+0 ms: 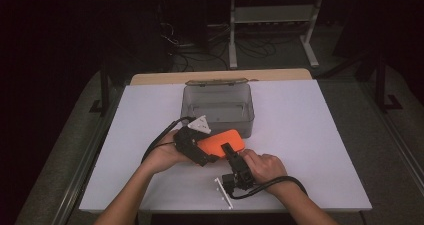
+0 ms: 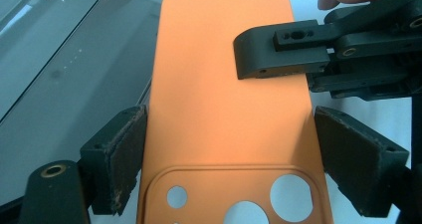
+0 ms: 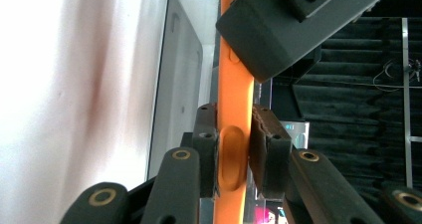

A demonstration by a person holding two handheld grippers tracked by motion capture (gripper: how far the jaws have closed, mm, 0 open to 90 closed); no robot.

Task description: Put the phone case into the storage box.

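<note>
Case (image 1: 221, 141), one, between two tongs (image 1: 200, 152) (image 1: 229, 152)

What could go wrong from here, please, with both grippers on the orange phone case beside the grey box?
The right gripper pinches only the thin edge of the orange phone case, so the case could twist or slip out. The left gripper spans its width; squeezing harder might bow the flexible case. The grey box lies close behind, so a swing could knock it.

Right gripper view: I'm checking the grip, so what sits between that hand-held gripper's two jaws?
The thin edge of the orange phone case stands between the right hand-held gripper jaws, both pads against it, in the right gripper view.
</note>
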